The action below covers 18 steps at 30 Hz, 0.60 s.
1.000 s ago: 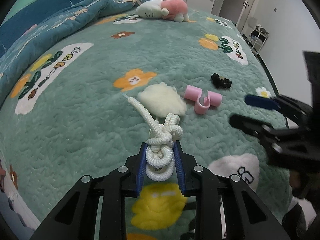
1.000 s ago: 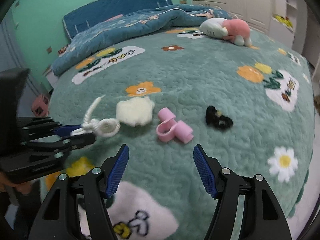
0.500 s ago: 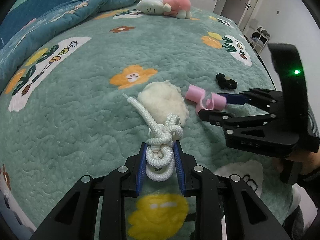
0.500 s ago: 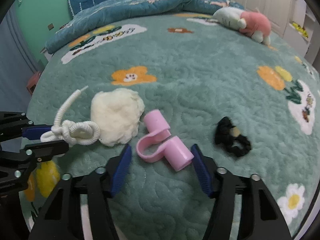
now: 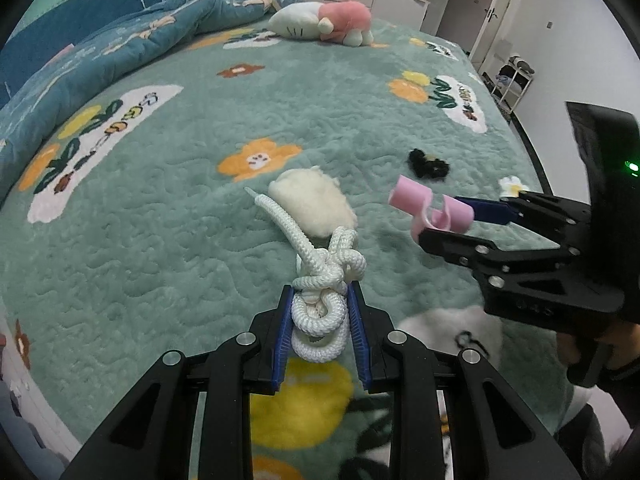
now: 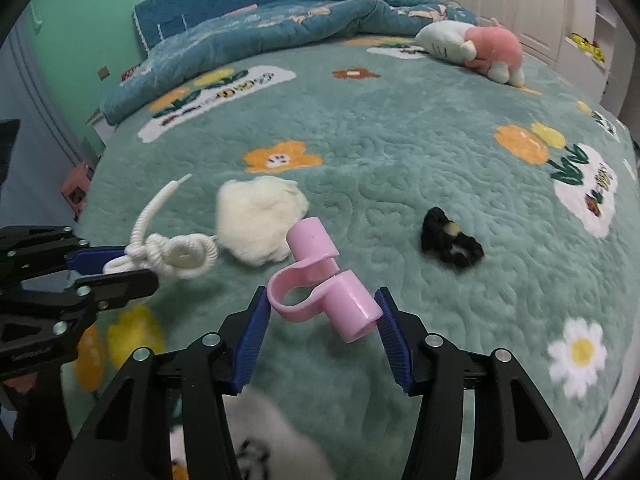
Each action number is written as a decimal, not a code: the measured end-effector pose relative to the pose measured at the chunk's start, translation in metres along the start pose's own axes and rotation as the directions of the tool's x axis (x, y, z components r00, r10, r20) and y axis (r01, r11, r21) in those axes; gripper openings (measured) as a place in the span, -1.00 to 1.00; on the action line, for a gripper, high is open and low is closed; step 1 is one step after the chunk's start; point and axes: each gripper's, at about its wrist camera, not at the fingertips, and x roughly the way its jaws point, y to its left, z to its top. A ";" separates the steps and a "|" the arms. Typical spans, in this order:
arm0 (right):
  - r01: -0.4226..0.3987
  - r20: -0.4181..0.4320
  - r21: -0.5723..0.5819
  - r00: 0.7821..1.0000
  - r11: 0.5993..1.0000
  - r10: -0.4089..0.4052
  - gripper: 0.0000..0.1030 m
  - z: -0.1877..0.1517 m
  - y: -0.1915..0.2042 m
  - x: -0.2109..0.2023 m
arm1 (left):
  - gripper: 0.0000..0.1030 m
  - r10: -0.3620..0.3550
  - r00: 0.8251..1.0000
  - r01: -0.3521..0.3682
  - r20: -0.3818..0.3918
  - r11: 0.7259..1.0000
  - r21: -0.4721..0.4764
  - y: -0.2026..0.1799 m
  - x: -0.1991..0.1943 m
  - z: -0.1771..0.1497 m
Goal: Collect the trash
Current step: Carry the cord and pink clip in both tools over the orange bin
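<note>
My left gripper is shut on a knotted white rope, whose loose end sticks out ahead; the rope also shows in the right wrist view. My right gripper is shut on a pink plastic clip and holds it just above the bed; the clip also shows in the left wrist view. A white cotton wad and a black hair scrunchie lie on the green bedspread.
The green flowered bedspread covers the whole bed. A rumpled blue quilt lies along the far left. A pink and white plush toy lies at the far end. A cabinet and doorway stand beyond the bed's right edge.
My right gripper has reached the pink clip, shut on it and lifted it off the bedspread. My left gripper has kept hold of the rope and drawn back slightly.
</note>
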 end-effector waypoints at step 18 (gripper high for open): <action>0.000 0.184 0.119 0.983 0.993 -0.022 0.04 -0.100 0.033 -0.192 | -0.45 -0.061 0.994 0.045 0.093 0.985 0.169 -0.105 -0.102 -0.050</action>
